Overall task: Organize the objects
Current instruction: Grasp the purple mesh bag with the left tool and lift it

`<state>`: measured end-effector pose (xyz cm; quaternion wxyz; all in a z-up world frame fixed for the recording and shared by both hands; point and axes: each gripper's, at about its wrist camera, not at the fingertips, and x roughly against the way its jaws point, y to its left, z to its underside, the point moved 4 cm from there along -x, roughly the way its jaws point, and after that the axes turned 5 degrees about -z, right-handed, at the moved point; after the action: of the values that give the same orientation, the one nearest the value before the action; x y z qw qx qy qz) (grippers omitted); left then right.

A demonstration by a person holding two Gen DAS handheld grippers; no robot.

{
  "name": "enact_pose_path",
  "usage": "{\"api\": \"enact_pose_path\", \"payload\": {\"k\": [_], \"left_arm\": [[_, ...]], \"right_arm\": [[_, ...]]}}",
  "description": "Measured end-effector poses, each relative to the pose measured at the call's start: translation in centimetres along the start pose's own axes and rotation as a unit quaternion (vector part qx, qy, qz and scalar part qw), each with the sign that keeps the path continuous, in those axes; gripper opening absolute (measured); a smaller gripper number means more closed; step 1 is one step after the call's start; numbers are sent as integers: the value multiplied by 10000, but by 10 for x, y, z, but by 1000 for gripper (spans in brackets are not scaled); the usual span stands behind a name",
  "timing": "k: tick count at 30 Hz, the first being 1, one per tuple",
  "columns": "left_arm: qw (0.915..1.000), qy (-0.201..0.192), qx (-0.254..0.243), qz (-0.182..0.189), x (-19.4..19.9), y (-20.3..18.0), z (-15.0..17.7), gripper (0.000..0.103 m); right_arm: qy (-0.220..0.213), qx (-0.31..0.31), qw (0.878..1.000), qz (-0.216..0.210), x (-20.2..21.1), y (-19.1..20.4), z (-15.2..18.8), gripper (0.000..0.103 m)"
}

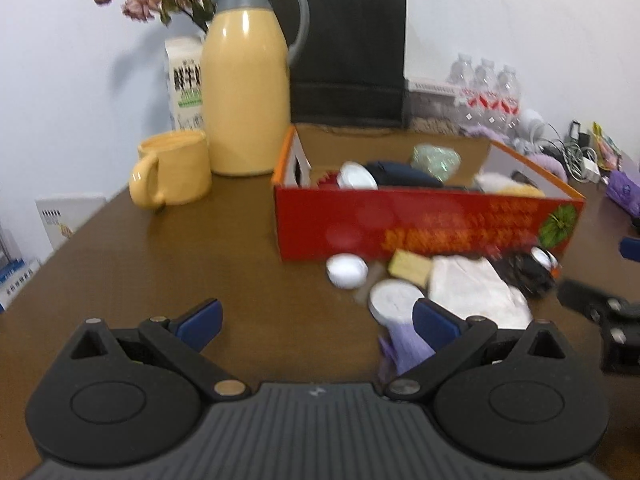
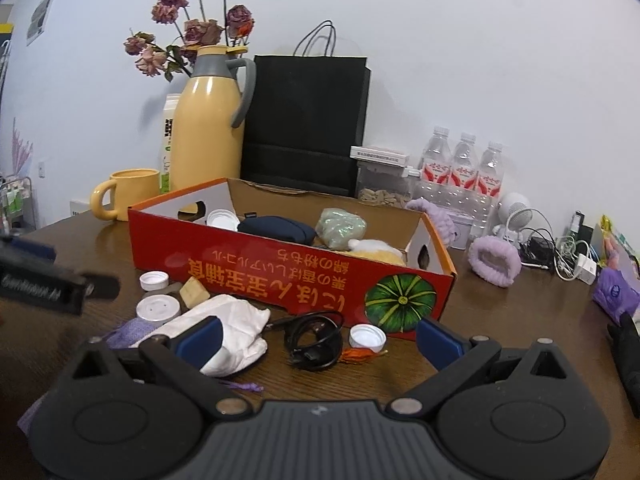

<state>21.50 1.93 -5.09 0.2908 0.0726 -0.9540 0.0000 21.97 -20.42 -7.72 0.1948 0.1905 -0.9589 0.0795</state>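
Bottles (image 2: 463, 172) number three, white lids (image 2: 154, 280) outside box (image 2: 256, 276) three

The left wrist view is motion-blurred, so the print on the red box (image 1: 428, 226) and the small things before it cannot be read. There the right gripper (image 1: 600, 304) is cut off by the right edge, its jaws unseen. In the right wrist view a purple cloth (image 2: 132, 330) lies mostly hidden under the white cloth (image 2: 232, 332), and a black glove (image 2: 628, 344) is cut by the edge.
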Motion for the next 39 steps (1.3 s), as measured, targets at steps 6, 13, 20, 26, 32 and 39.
{"api": "enact_pose_path", "payload": {"k": [6,13,20,26,32,39], "left_arm": [[9945,875,-67,573,6,-22,15,103],[9846,1569,-123,761,7,-48,18,103],[9818,1810,-296,495,1,-68,15,103],[9840,1651,-572,339,-2,-87,18,103],[9892,1356,-478,286,8,-85,22,89],[9939,1036,-214,325,24,-68,21,21]], "right_arm": [[-94,-230,9996,126,6,-14,-1,103],[-212,-486,9985,139,18,-31,2,103],[-274,-585,9979,85,27,-39,5,103],[-122,-612,9980,83,26,-43,10,103],[-55,-536,9985,6,26,-39,12,103],[11,-492,9988,-15,24,-37,14,103]]}}
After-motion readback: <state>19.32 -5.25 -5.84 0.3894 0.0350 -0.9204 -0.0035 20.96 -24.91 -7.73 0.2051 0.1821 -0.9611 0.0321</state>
